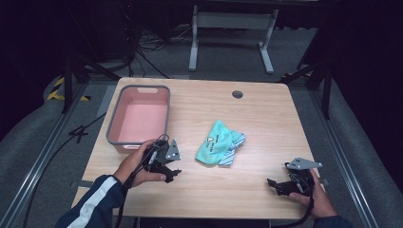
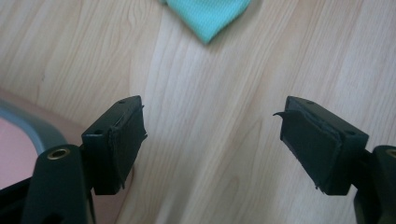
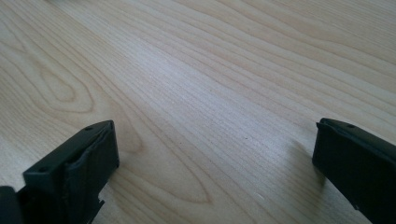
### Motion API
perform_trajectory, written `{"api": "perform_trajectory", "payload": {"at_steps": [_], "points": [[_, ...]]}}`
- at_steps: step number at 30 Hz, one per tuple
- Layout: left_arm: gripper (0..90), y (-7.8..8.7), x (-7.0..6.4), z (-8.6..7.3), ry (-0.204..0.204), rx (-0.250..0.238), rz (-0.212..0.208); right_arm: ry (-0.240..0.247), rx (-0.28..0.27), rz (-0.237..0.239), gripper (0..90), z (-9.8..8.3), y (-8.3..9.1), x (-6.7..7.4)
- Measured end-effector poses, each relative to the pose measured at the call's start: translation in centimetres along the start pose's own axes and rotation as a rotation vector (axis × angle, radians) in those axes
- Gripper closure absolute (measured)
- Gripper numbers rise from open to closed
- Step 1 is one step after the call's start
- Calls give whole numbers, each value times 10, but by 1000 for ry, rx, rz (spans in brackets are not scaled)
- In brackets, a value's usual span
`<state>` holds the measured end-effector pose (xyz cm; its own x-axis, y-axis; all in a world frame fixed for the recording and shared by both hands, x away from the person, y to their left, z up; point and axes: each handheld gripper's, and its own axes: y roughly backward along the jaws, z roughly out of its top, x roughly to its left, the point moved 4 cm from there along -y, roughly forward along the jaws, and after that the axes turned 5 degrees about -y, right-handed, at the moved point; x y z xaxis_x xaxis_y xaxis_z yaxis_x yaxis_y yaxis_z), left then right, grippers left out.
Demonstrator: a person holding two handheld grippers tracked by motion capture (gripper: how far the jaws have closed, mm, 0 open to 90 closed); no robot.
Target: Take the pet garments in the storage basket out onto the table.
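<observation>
A crumpled turquoise cloth [image 1: 216, 143] with a blue-striped piece under its right edge lies mid-table. A corner of the turquoise cloth [image 2: 208, 16] reaches into the top of the left gripper view. My left gripper [image 1: 175, 175] is held low over the table just left of the cloth, jaws wide open and empty [image 2: 212, 140]. My right gripper [image 1: 272, 183] rests near the front right of the table, right of the cloth. It is open too, with bare wood between its jaws [image 3: 215, 154].
A grey-rimmed pink tub [image 1: 114, 121], empty, stands at the left of the wooden table [image 1: 266, 118], just behind my left hand; the tub's rim [image 2: 32, 126] edges into the left gripper view. A cable hole [image 1: 237, 94] sits near the far edge.
</observation>
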<state>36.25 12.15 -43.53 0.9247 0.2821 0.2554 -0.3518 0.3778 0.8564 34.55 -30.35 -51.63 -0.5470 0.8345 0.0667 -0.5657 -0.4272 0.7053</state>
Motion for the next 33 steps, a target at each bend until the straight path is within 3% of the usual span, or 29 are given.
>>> {"api": "perform_trajectory", "payload": {"at_steps": [7,18,22,27,33], "points": [[211,0,-4,-33,19,47,-5,-1,0,-1,5,0,0,0],[211,3,0,-74,60,61,15,-1,0,-1,6,0,0,0],[206,3,2,-96,108,44,11,-2,0,-1,5,0,0,0],[198,2,5,-113,138,25,11,0,0,-2,6,0,0,0],[196,0,8,-139,237,-30,2,-1,0,-2,6,0,0,0]]}}
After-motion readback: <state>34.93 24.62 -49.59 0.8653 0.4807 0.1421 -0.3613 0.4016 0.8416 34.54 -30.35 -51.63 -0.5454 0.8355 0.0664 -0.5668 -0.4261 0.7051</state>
